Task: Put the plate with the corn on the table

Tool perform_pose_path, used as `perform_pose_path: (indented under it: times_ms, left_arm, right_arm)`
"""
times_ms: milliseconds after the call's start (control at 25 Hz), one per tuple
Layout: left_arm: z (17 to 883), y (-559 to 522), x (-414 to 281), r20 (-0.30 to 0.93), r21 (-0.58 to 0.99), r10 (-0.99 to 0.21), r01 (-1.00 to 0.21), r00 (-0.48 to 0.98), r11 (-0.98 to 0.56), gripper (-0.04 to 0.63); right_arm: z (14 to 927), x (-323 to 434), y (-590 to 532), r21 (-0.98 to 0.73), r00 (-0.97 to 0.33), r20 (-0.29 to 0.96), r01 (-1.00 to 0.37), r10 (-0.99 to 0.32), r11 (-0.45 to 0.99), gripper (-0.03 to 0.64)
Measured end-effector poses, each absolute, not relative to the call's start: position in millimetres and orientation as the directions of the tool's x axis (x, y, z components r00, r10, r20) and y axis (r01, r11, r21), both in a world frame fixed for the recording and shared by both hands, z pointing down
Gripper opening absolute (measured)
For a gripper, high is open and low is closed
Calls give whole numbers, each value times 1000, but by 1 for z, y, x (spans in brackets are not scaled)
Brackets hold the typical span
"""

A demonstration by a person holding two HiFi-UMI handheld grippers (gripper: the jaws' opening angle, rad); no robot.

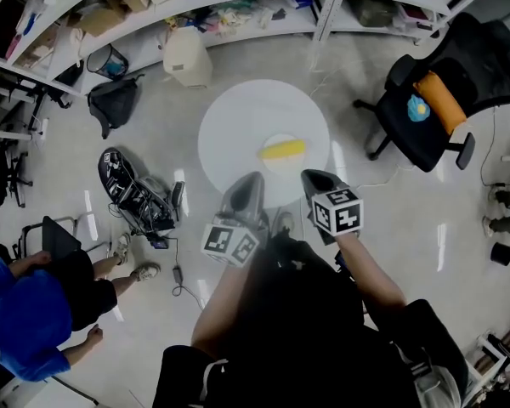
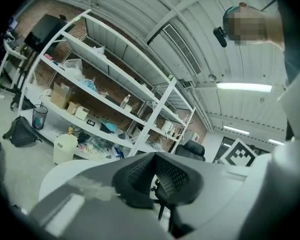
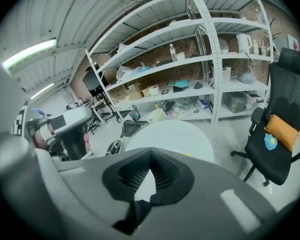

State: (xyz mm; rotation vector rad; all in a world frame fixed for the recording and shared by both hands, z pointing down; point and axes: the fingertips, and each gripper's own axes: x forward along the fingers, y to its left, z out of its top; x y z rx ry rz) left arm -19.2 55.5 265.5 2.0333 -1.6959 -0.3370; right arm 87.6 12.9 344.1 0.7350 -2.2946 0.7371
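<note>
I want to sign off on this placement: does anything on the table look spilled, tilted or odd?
Nothing stands out. The plate lies flat on the round white table, inside its edge on the near side, and the corn cob rests across the plate. Nothing is spilled around them.

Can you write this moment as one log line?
corn on plate | plate on table | left gripper shut, empty | right gripper shut, empty

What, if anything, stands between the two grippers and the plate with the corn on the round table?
Nothing visible does. The plate holding the corn lies on the white table, and only bare tabletop shows between it and the left gripper and the right gripper, both shut and empty.
</note>
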Motion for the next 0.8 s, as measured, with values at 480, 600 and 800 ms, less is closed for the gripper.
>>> perform_pose_path:
  times_ms: [480, 600, 800]
  left_arm:
    - [244, 78, -2, 88, 477, -971, -865, 222, -154, 5]
    - [243, 81, 2, 87, 478, -970, -864, 226, -158, 5]
    - [239, 82, 5, 80, 470, -971, -867, 227, -164, 5]
  right_arm:
    - [295, 96, 32, -273, -695, 585, -655, -419, 705, 9]
    - [289, 97, 36, -271, -703, 566, -652, -431, 708, 9]
    - [281, 98, 38, -258, -713, 541, -646, -447, 718, 8]
